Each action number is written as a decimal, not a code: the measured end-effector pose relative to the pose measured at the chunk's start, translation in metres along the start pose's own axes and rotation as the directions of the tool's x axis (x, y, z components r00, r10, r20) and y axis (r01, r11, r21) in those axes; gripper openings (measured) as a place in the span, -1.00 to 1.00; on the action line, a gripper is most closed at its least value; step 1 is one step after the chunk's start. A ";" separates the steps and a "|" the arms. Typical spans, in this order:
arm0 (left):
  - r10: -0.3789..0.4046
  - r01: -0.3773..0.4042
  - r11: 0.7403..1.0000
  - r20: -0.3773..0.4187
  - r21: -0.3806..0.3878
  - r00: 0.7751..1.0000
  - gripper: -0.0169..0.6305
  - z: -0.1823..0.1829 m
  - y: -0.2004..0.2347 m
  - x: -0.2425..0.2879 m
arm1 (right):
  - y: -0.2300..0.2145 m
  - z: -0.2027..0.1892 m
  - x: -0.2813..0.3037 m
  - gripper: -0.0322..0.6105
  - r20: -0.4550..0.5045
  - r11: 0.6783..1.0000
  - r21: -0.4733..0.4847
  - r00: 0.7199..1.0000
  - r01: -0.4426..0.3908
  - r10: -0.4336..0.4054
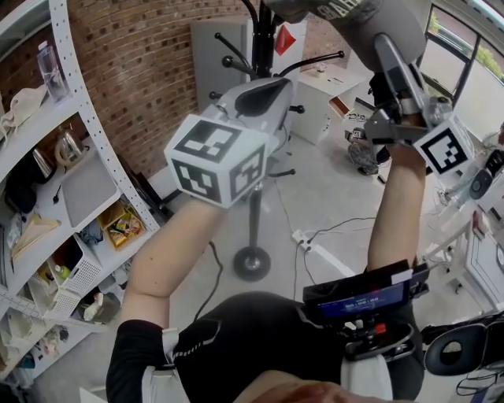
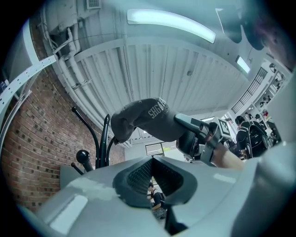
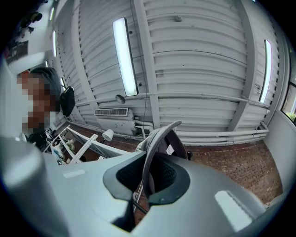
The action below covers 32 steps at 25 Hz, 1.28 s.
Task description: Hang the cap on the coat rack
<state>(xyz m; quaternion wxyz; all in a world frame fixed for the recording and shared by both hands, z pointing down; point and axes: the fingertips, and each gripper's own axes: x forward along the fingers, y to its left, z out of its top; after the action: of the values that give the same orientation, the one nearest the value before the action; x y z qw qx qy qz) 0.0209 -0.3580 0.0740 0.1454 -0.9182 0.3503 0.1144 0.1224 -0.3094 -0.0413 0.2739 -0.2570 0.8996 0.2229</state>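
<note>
My right gripper [image 1: 385, 46] is raised high and shut on the brim of a grey cap [image 1: 394, 20], which hangs over the top of the black coat rack [image 1: 256, 212]. In the right gripper view the brim's edge [image 3: 159, 139] curves up from between the jaws of that gripper [image 3: 150, 178]. The left gripper view looks up at the cap [image 2: 143, 118], the right gripper [image 2: 199, 134] holding it, and the rack's hooks [image 2: 92, 139] just left of the cap. My left gripper [image 1: 266, 90] [image 2: 154, 178] points up beside the pole, shut and holding nothing.
Metal shelving [image 1: 87, 189] with several items fills the left. A white cabinet [image 1: 327, 98] stands behind the rack by the brick wall. Cables [image 1: 315, 240] trail on the floor near the rack's round base [image 1: 252, 264]. A chair [image 1: 461, 350] sits at lower right.
</note>
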 end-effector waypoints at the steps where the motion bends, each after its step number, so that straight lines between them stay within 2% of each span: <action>1: -0.003 0.003 1.000 0.003 0.003 1.000 -0.93 0.001 0.001 0.001 | -0.003 0.003 0.001 -0.81 0.011 1.000 -0.003 1.000 0.002 -0.002; 12: -0.007 0.006 0.999 0.016 0.041 1.000 -0.93 0.000 0.003 0.005 | -0.029 0.029 0.009 -0.81 0.121 1.000 0.013 0.993 -0.010 0.008; 20: 0.011 -0.011 1.000 0.009 0.008 1.000 -0.93 -0.011 0.013 0.004 | -0.042 0.030 0.002 -0.81 0.148 0.999 0.034 0.989 -0.001 -0.004; 27: 0.010 -0.010 1.000 0.007 0.010 1.000 -0.93 -0.011 0.013 0.006 | -0.019 0.032 0.000 -0.81 0.167 0.988 0.123 0.984 -0.091 0.069; 32: -0.003 0.003 1.000 0.005 -0.006 1.000 -0.93 -0.013 0.007 0.005 | -0.003 0.038 0.006 -0.81 0.185 0.985 0.106 0.976 -0.137 0.116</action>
<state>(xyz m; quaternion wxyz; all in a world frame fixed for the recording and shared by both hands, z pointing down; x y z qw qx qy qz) 0.0210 -0.3706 0.0833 0.1435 -0.9188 0.3484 0.1175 0.1345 -0.2934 -0.0738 0.3532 -0.1617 0.8975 0.2085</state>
